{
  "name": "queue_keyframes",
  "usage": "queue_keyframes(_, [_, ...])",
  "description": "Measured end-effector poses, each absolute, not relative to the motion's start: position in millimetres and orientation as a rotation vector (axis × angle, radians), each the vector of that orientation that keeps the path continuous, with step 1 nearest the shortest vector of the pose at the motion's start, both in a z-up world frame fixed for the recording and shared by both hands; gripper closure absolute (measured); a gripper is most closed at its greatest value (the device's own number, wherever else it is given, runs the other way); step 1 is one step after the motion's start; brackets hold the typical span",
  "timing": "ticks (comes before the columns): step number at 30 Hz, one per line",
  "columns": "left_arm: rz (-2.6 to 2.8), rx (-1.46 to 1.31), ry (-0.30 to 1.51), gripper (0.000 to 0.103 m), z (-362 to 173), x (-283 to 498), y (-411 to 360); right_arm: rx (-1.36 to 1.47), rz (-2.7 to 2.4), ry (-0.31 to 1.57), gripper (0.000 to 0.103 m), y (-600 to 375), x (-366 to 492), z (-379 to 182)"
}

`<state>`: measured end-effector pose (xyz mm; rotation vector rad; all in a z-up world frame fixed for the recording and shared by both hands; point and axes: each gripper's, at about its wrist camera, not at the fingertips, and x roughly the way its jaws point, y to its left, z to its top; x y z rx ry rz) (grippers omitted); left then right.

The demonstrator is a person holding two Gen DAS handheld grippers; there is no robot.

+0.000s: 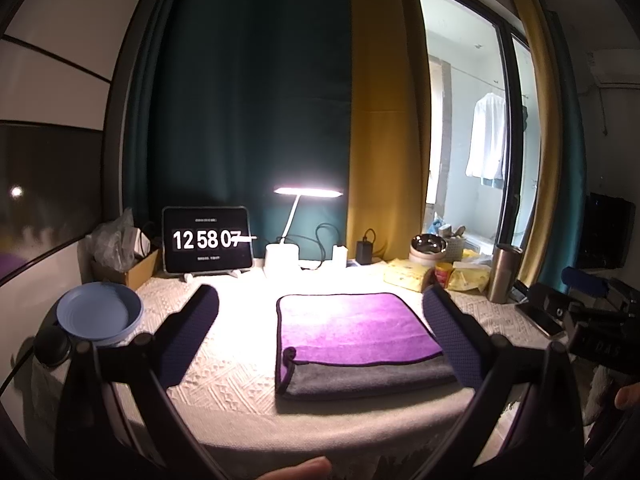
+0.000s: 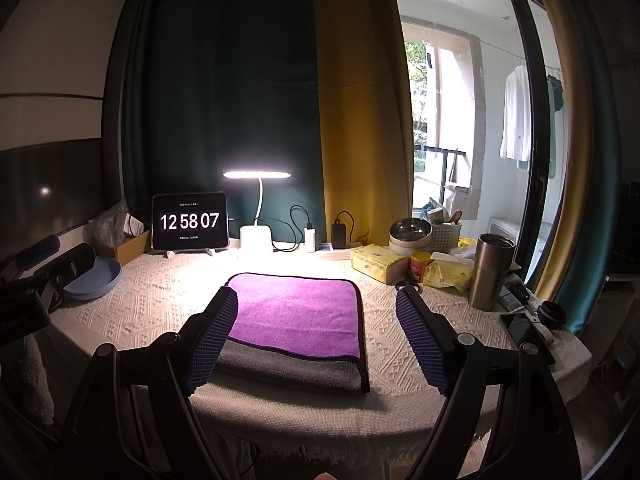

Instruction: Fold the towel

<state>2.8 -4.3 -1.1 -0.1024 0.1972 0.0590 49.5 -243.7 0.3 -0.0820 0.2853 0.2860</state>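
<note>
A towel (image 1: 352,328), purple on top with a grey underside, lies folded flat on the white cloth-covered table; a grey strip shows along its near edge. It also shows in the right wrist view (image 2: 296,316). My left gripper (image 1: 320,304) is open and empty, held above the near table edge, the towel between its fingers and toward the right one. My right gripper (image 2: 316,300) is open and empty, its left finger (image 2: 212,340) over the towel's near left corner. The right gripper's body shows at the left view's right edge (image 1: 600,320).
A blue bowl (image 1: 100,312) sits at the left. At the back stand a tablet clock (image 1: 208,240), a lit desk lamp (image 1: 304,200) and chargers. A steel tumbler (image 2: 490,272), tissue packs (image 2: 376,262), a metal bowl and a phone (image 2: 524,332) crowd the right.
</note>
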Motion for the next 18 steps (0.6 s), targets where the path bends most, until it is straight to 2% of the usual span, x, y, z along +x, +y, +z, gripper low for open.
queue_keyframes(18, [0.055, -0.101, 0.200, 0.001, -2.5, 2.9, -4.9, -0.083, 0.290, 0.288, 0.019, -241.2, 48.7, -1.2])
